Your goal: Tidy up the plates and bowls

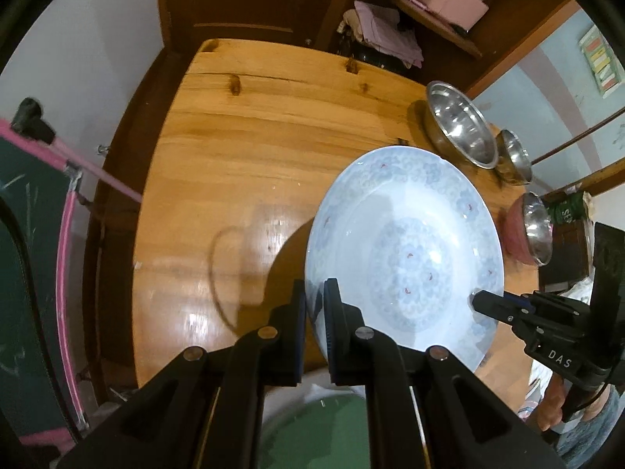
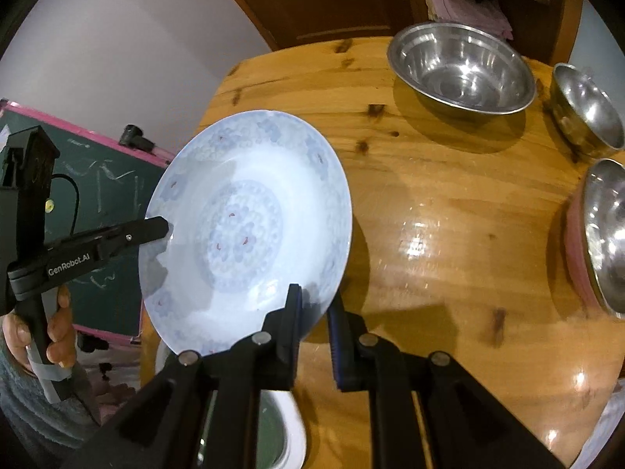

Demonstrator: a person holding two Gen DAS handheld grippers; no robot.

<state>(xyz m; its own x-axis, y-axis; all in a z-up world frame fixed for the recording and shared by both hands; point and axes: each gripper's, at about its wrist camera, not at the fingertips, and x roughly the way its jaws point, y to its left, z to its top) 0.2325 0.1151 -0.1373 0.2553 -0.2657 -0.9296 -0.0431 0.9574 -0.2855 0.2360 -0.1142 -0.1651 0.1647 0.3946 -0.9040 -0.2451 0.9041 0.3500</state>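
Observation:
A pale blue patterned plate [image 1: 406, 242] [image 2: 250, 226] hangs tilted above the wooden table [image 1: 234, 136] [image 2: 449, 195], held from two sides. My left gripper [image 1: 315, 289] is shut on its near-left rim, and it shows in the right wrist view as a black gripper [image 2: 162, 226] touching the plate's left edge. My right gripper [image 2: 314, 297] is shut on the rim at the opposite side, and its tip [image 1: 478, 299] shows at the plate's right edge. A large steel bowl [image 1: 461, 125] [image 2: 461, 66], a small steel bowl [image 1: 515, 156] [image 2: 586, 109] and a steel bowl [image 1: 537, 226] [image 2: 605, 234] nested in a pink bowl [image 1: 515, 230] [image 2: 572, 250] stand at the table's right.
Below the grippers, near the table's front edge, lies a white-rimmed dish with a green inside [image 1: 312, 422] [image 2: 289, 422]. A pink-framed chalkboard [image 1: 23, 234] [image 2: 97, 179] stands left of the table. A wooden cabinet [image 1: 429, 19] with folded cloth is behind it. A person's hand [image 2: 58, 336] grips the left handle.

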